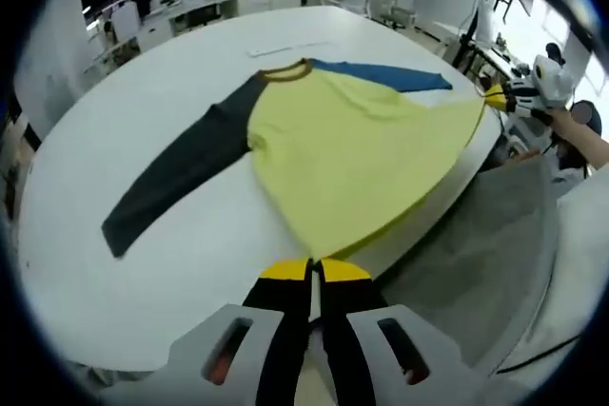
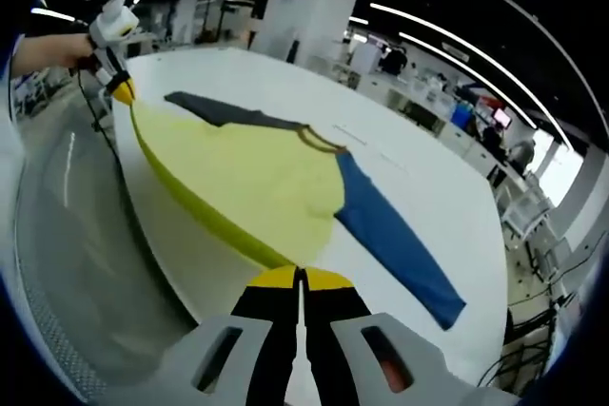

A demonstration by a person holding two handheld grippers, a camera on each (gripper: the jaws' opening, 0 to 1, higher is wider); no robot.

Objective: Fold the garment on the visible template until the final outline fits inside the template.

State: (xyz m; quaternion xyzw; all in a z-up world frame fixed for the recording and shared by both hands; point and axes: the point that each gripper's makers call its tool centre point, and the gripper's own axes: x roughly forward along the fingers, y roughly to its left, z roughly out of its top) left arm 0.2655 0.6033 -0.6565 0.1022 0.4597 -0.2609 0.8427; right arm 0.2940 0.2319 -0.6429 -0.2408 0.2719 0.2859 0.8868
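Observation:
A yellow shirt (image 1: 357,149) lies flat on the white oval table (image 1: 190,64), with a dark grey sleeve (image 1: 176,173) and a blue sleeve (image 1: 385,73). Its brown collar (image 1: 285,70) points away from the table edge. My left gripper (image 1: 314,268) is shut on one corner of the hem at the table's near edge. In the right gripper view the shirt (image 2: 247,183) spreads the same way, blue sleeve (image 2: 395,240) to the right. My right gripper (image 2: 300,278) is shut on the other hem corner. Each gripper also appears in the other's view: right gripper (image 1: 500,99), left gripper (image 2: 121,90).
Faint thin markings (image 1: 290,48) lie on the table beyond the collar. Grey floor (image 1: 476,263) drops away beside the table edge. A person's hand (image 2: 48,49) holds the left gripper. Desks, chairs and people fill the room behind.

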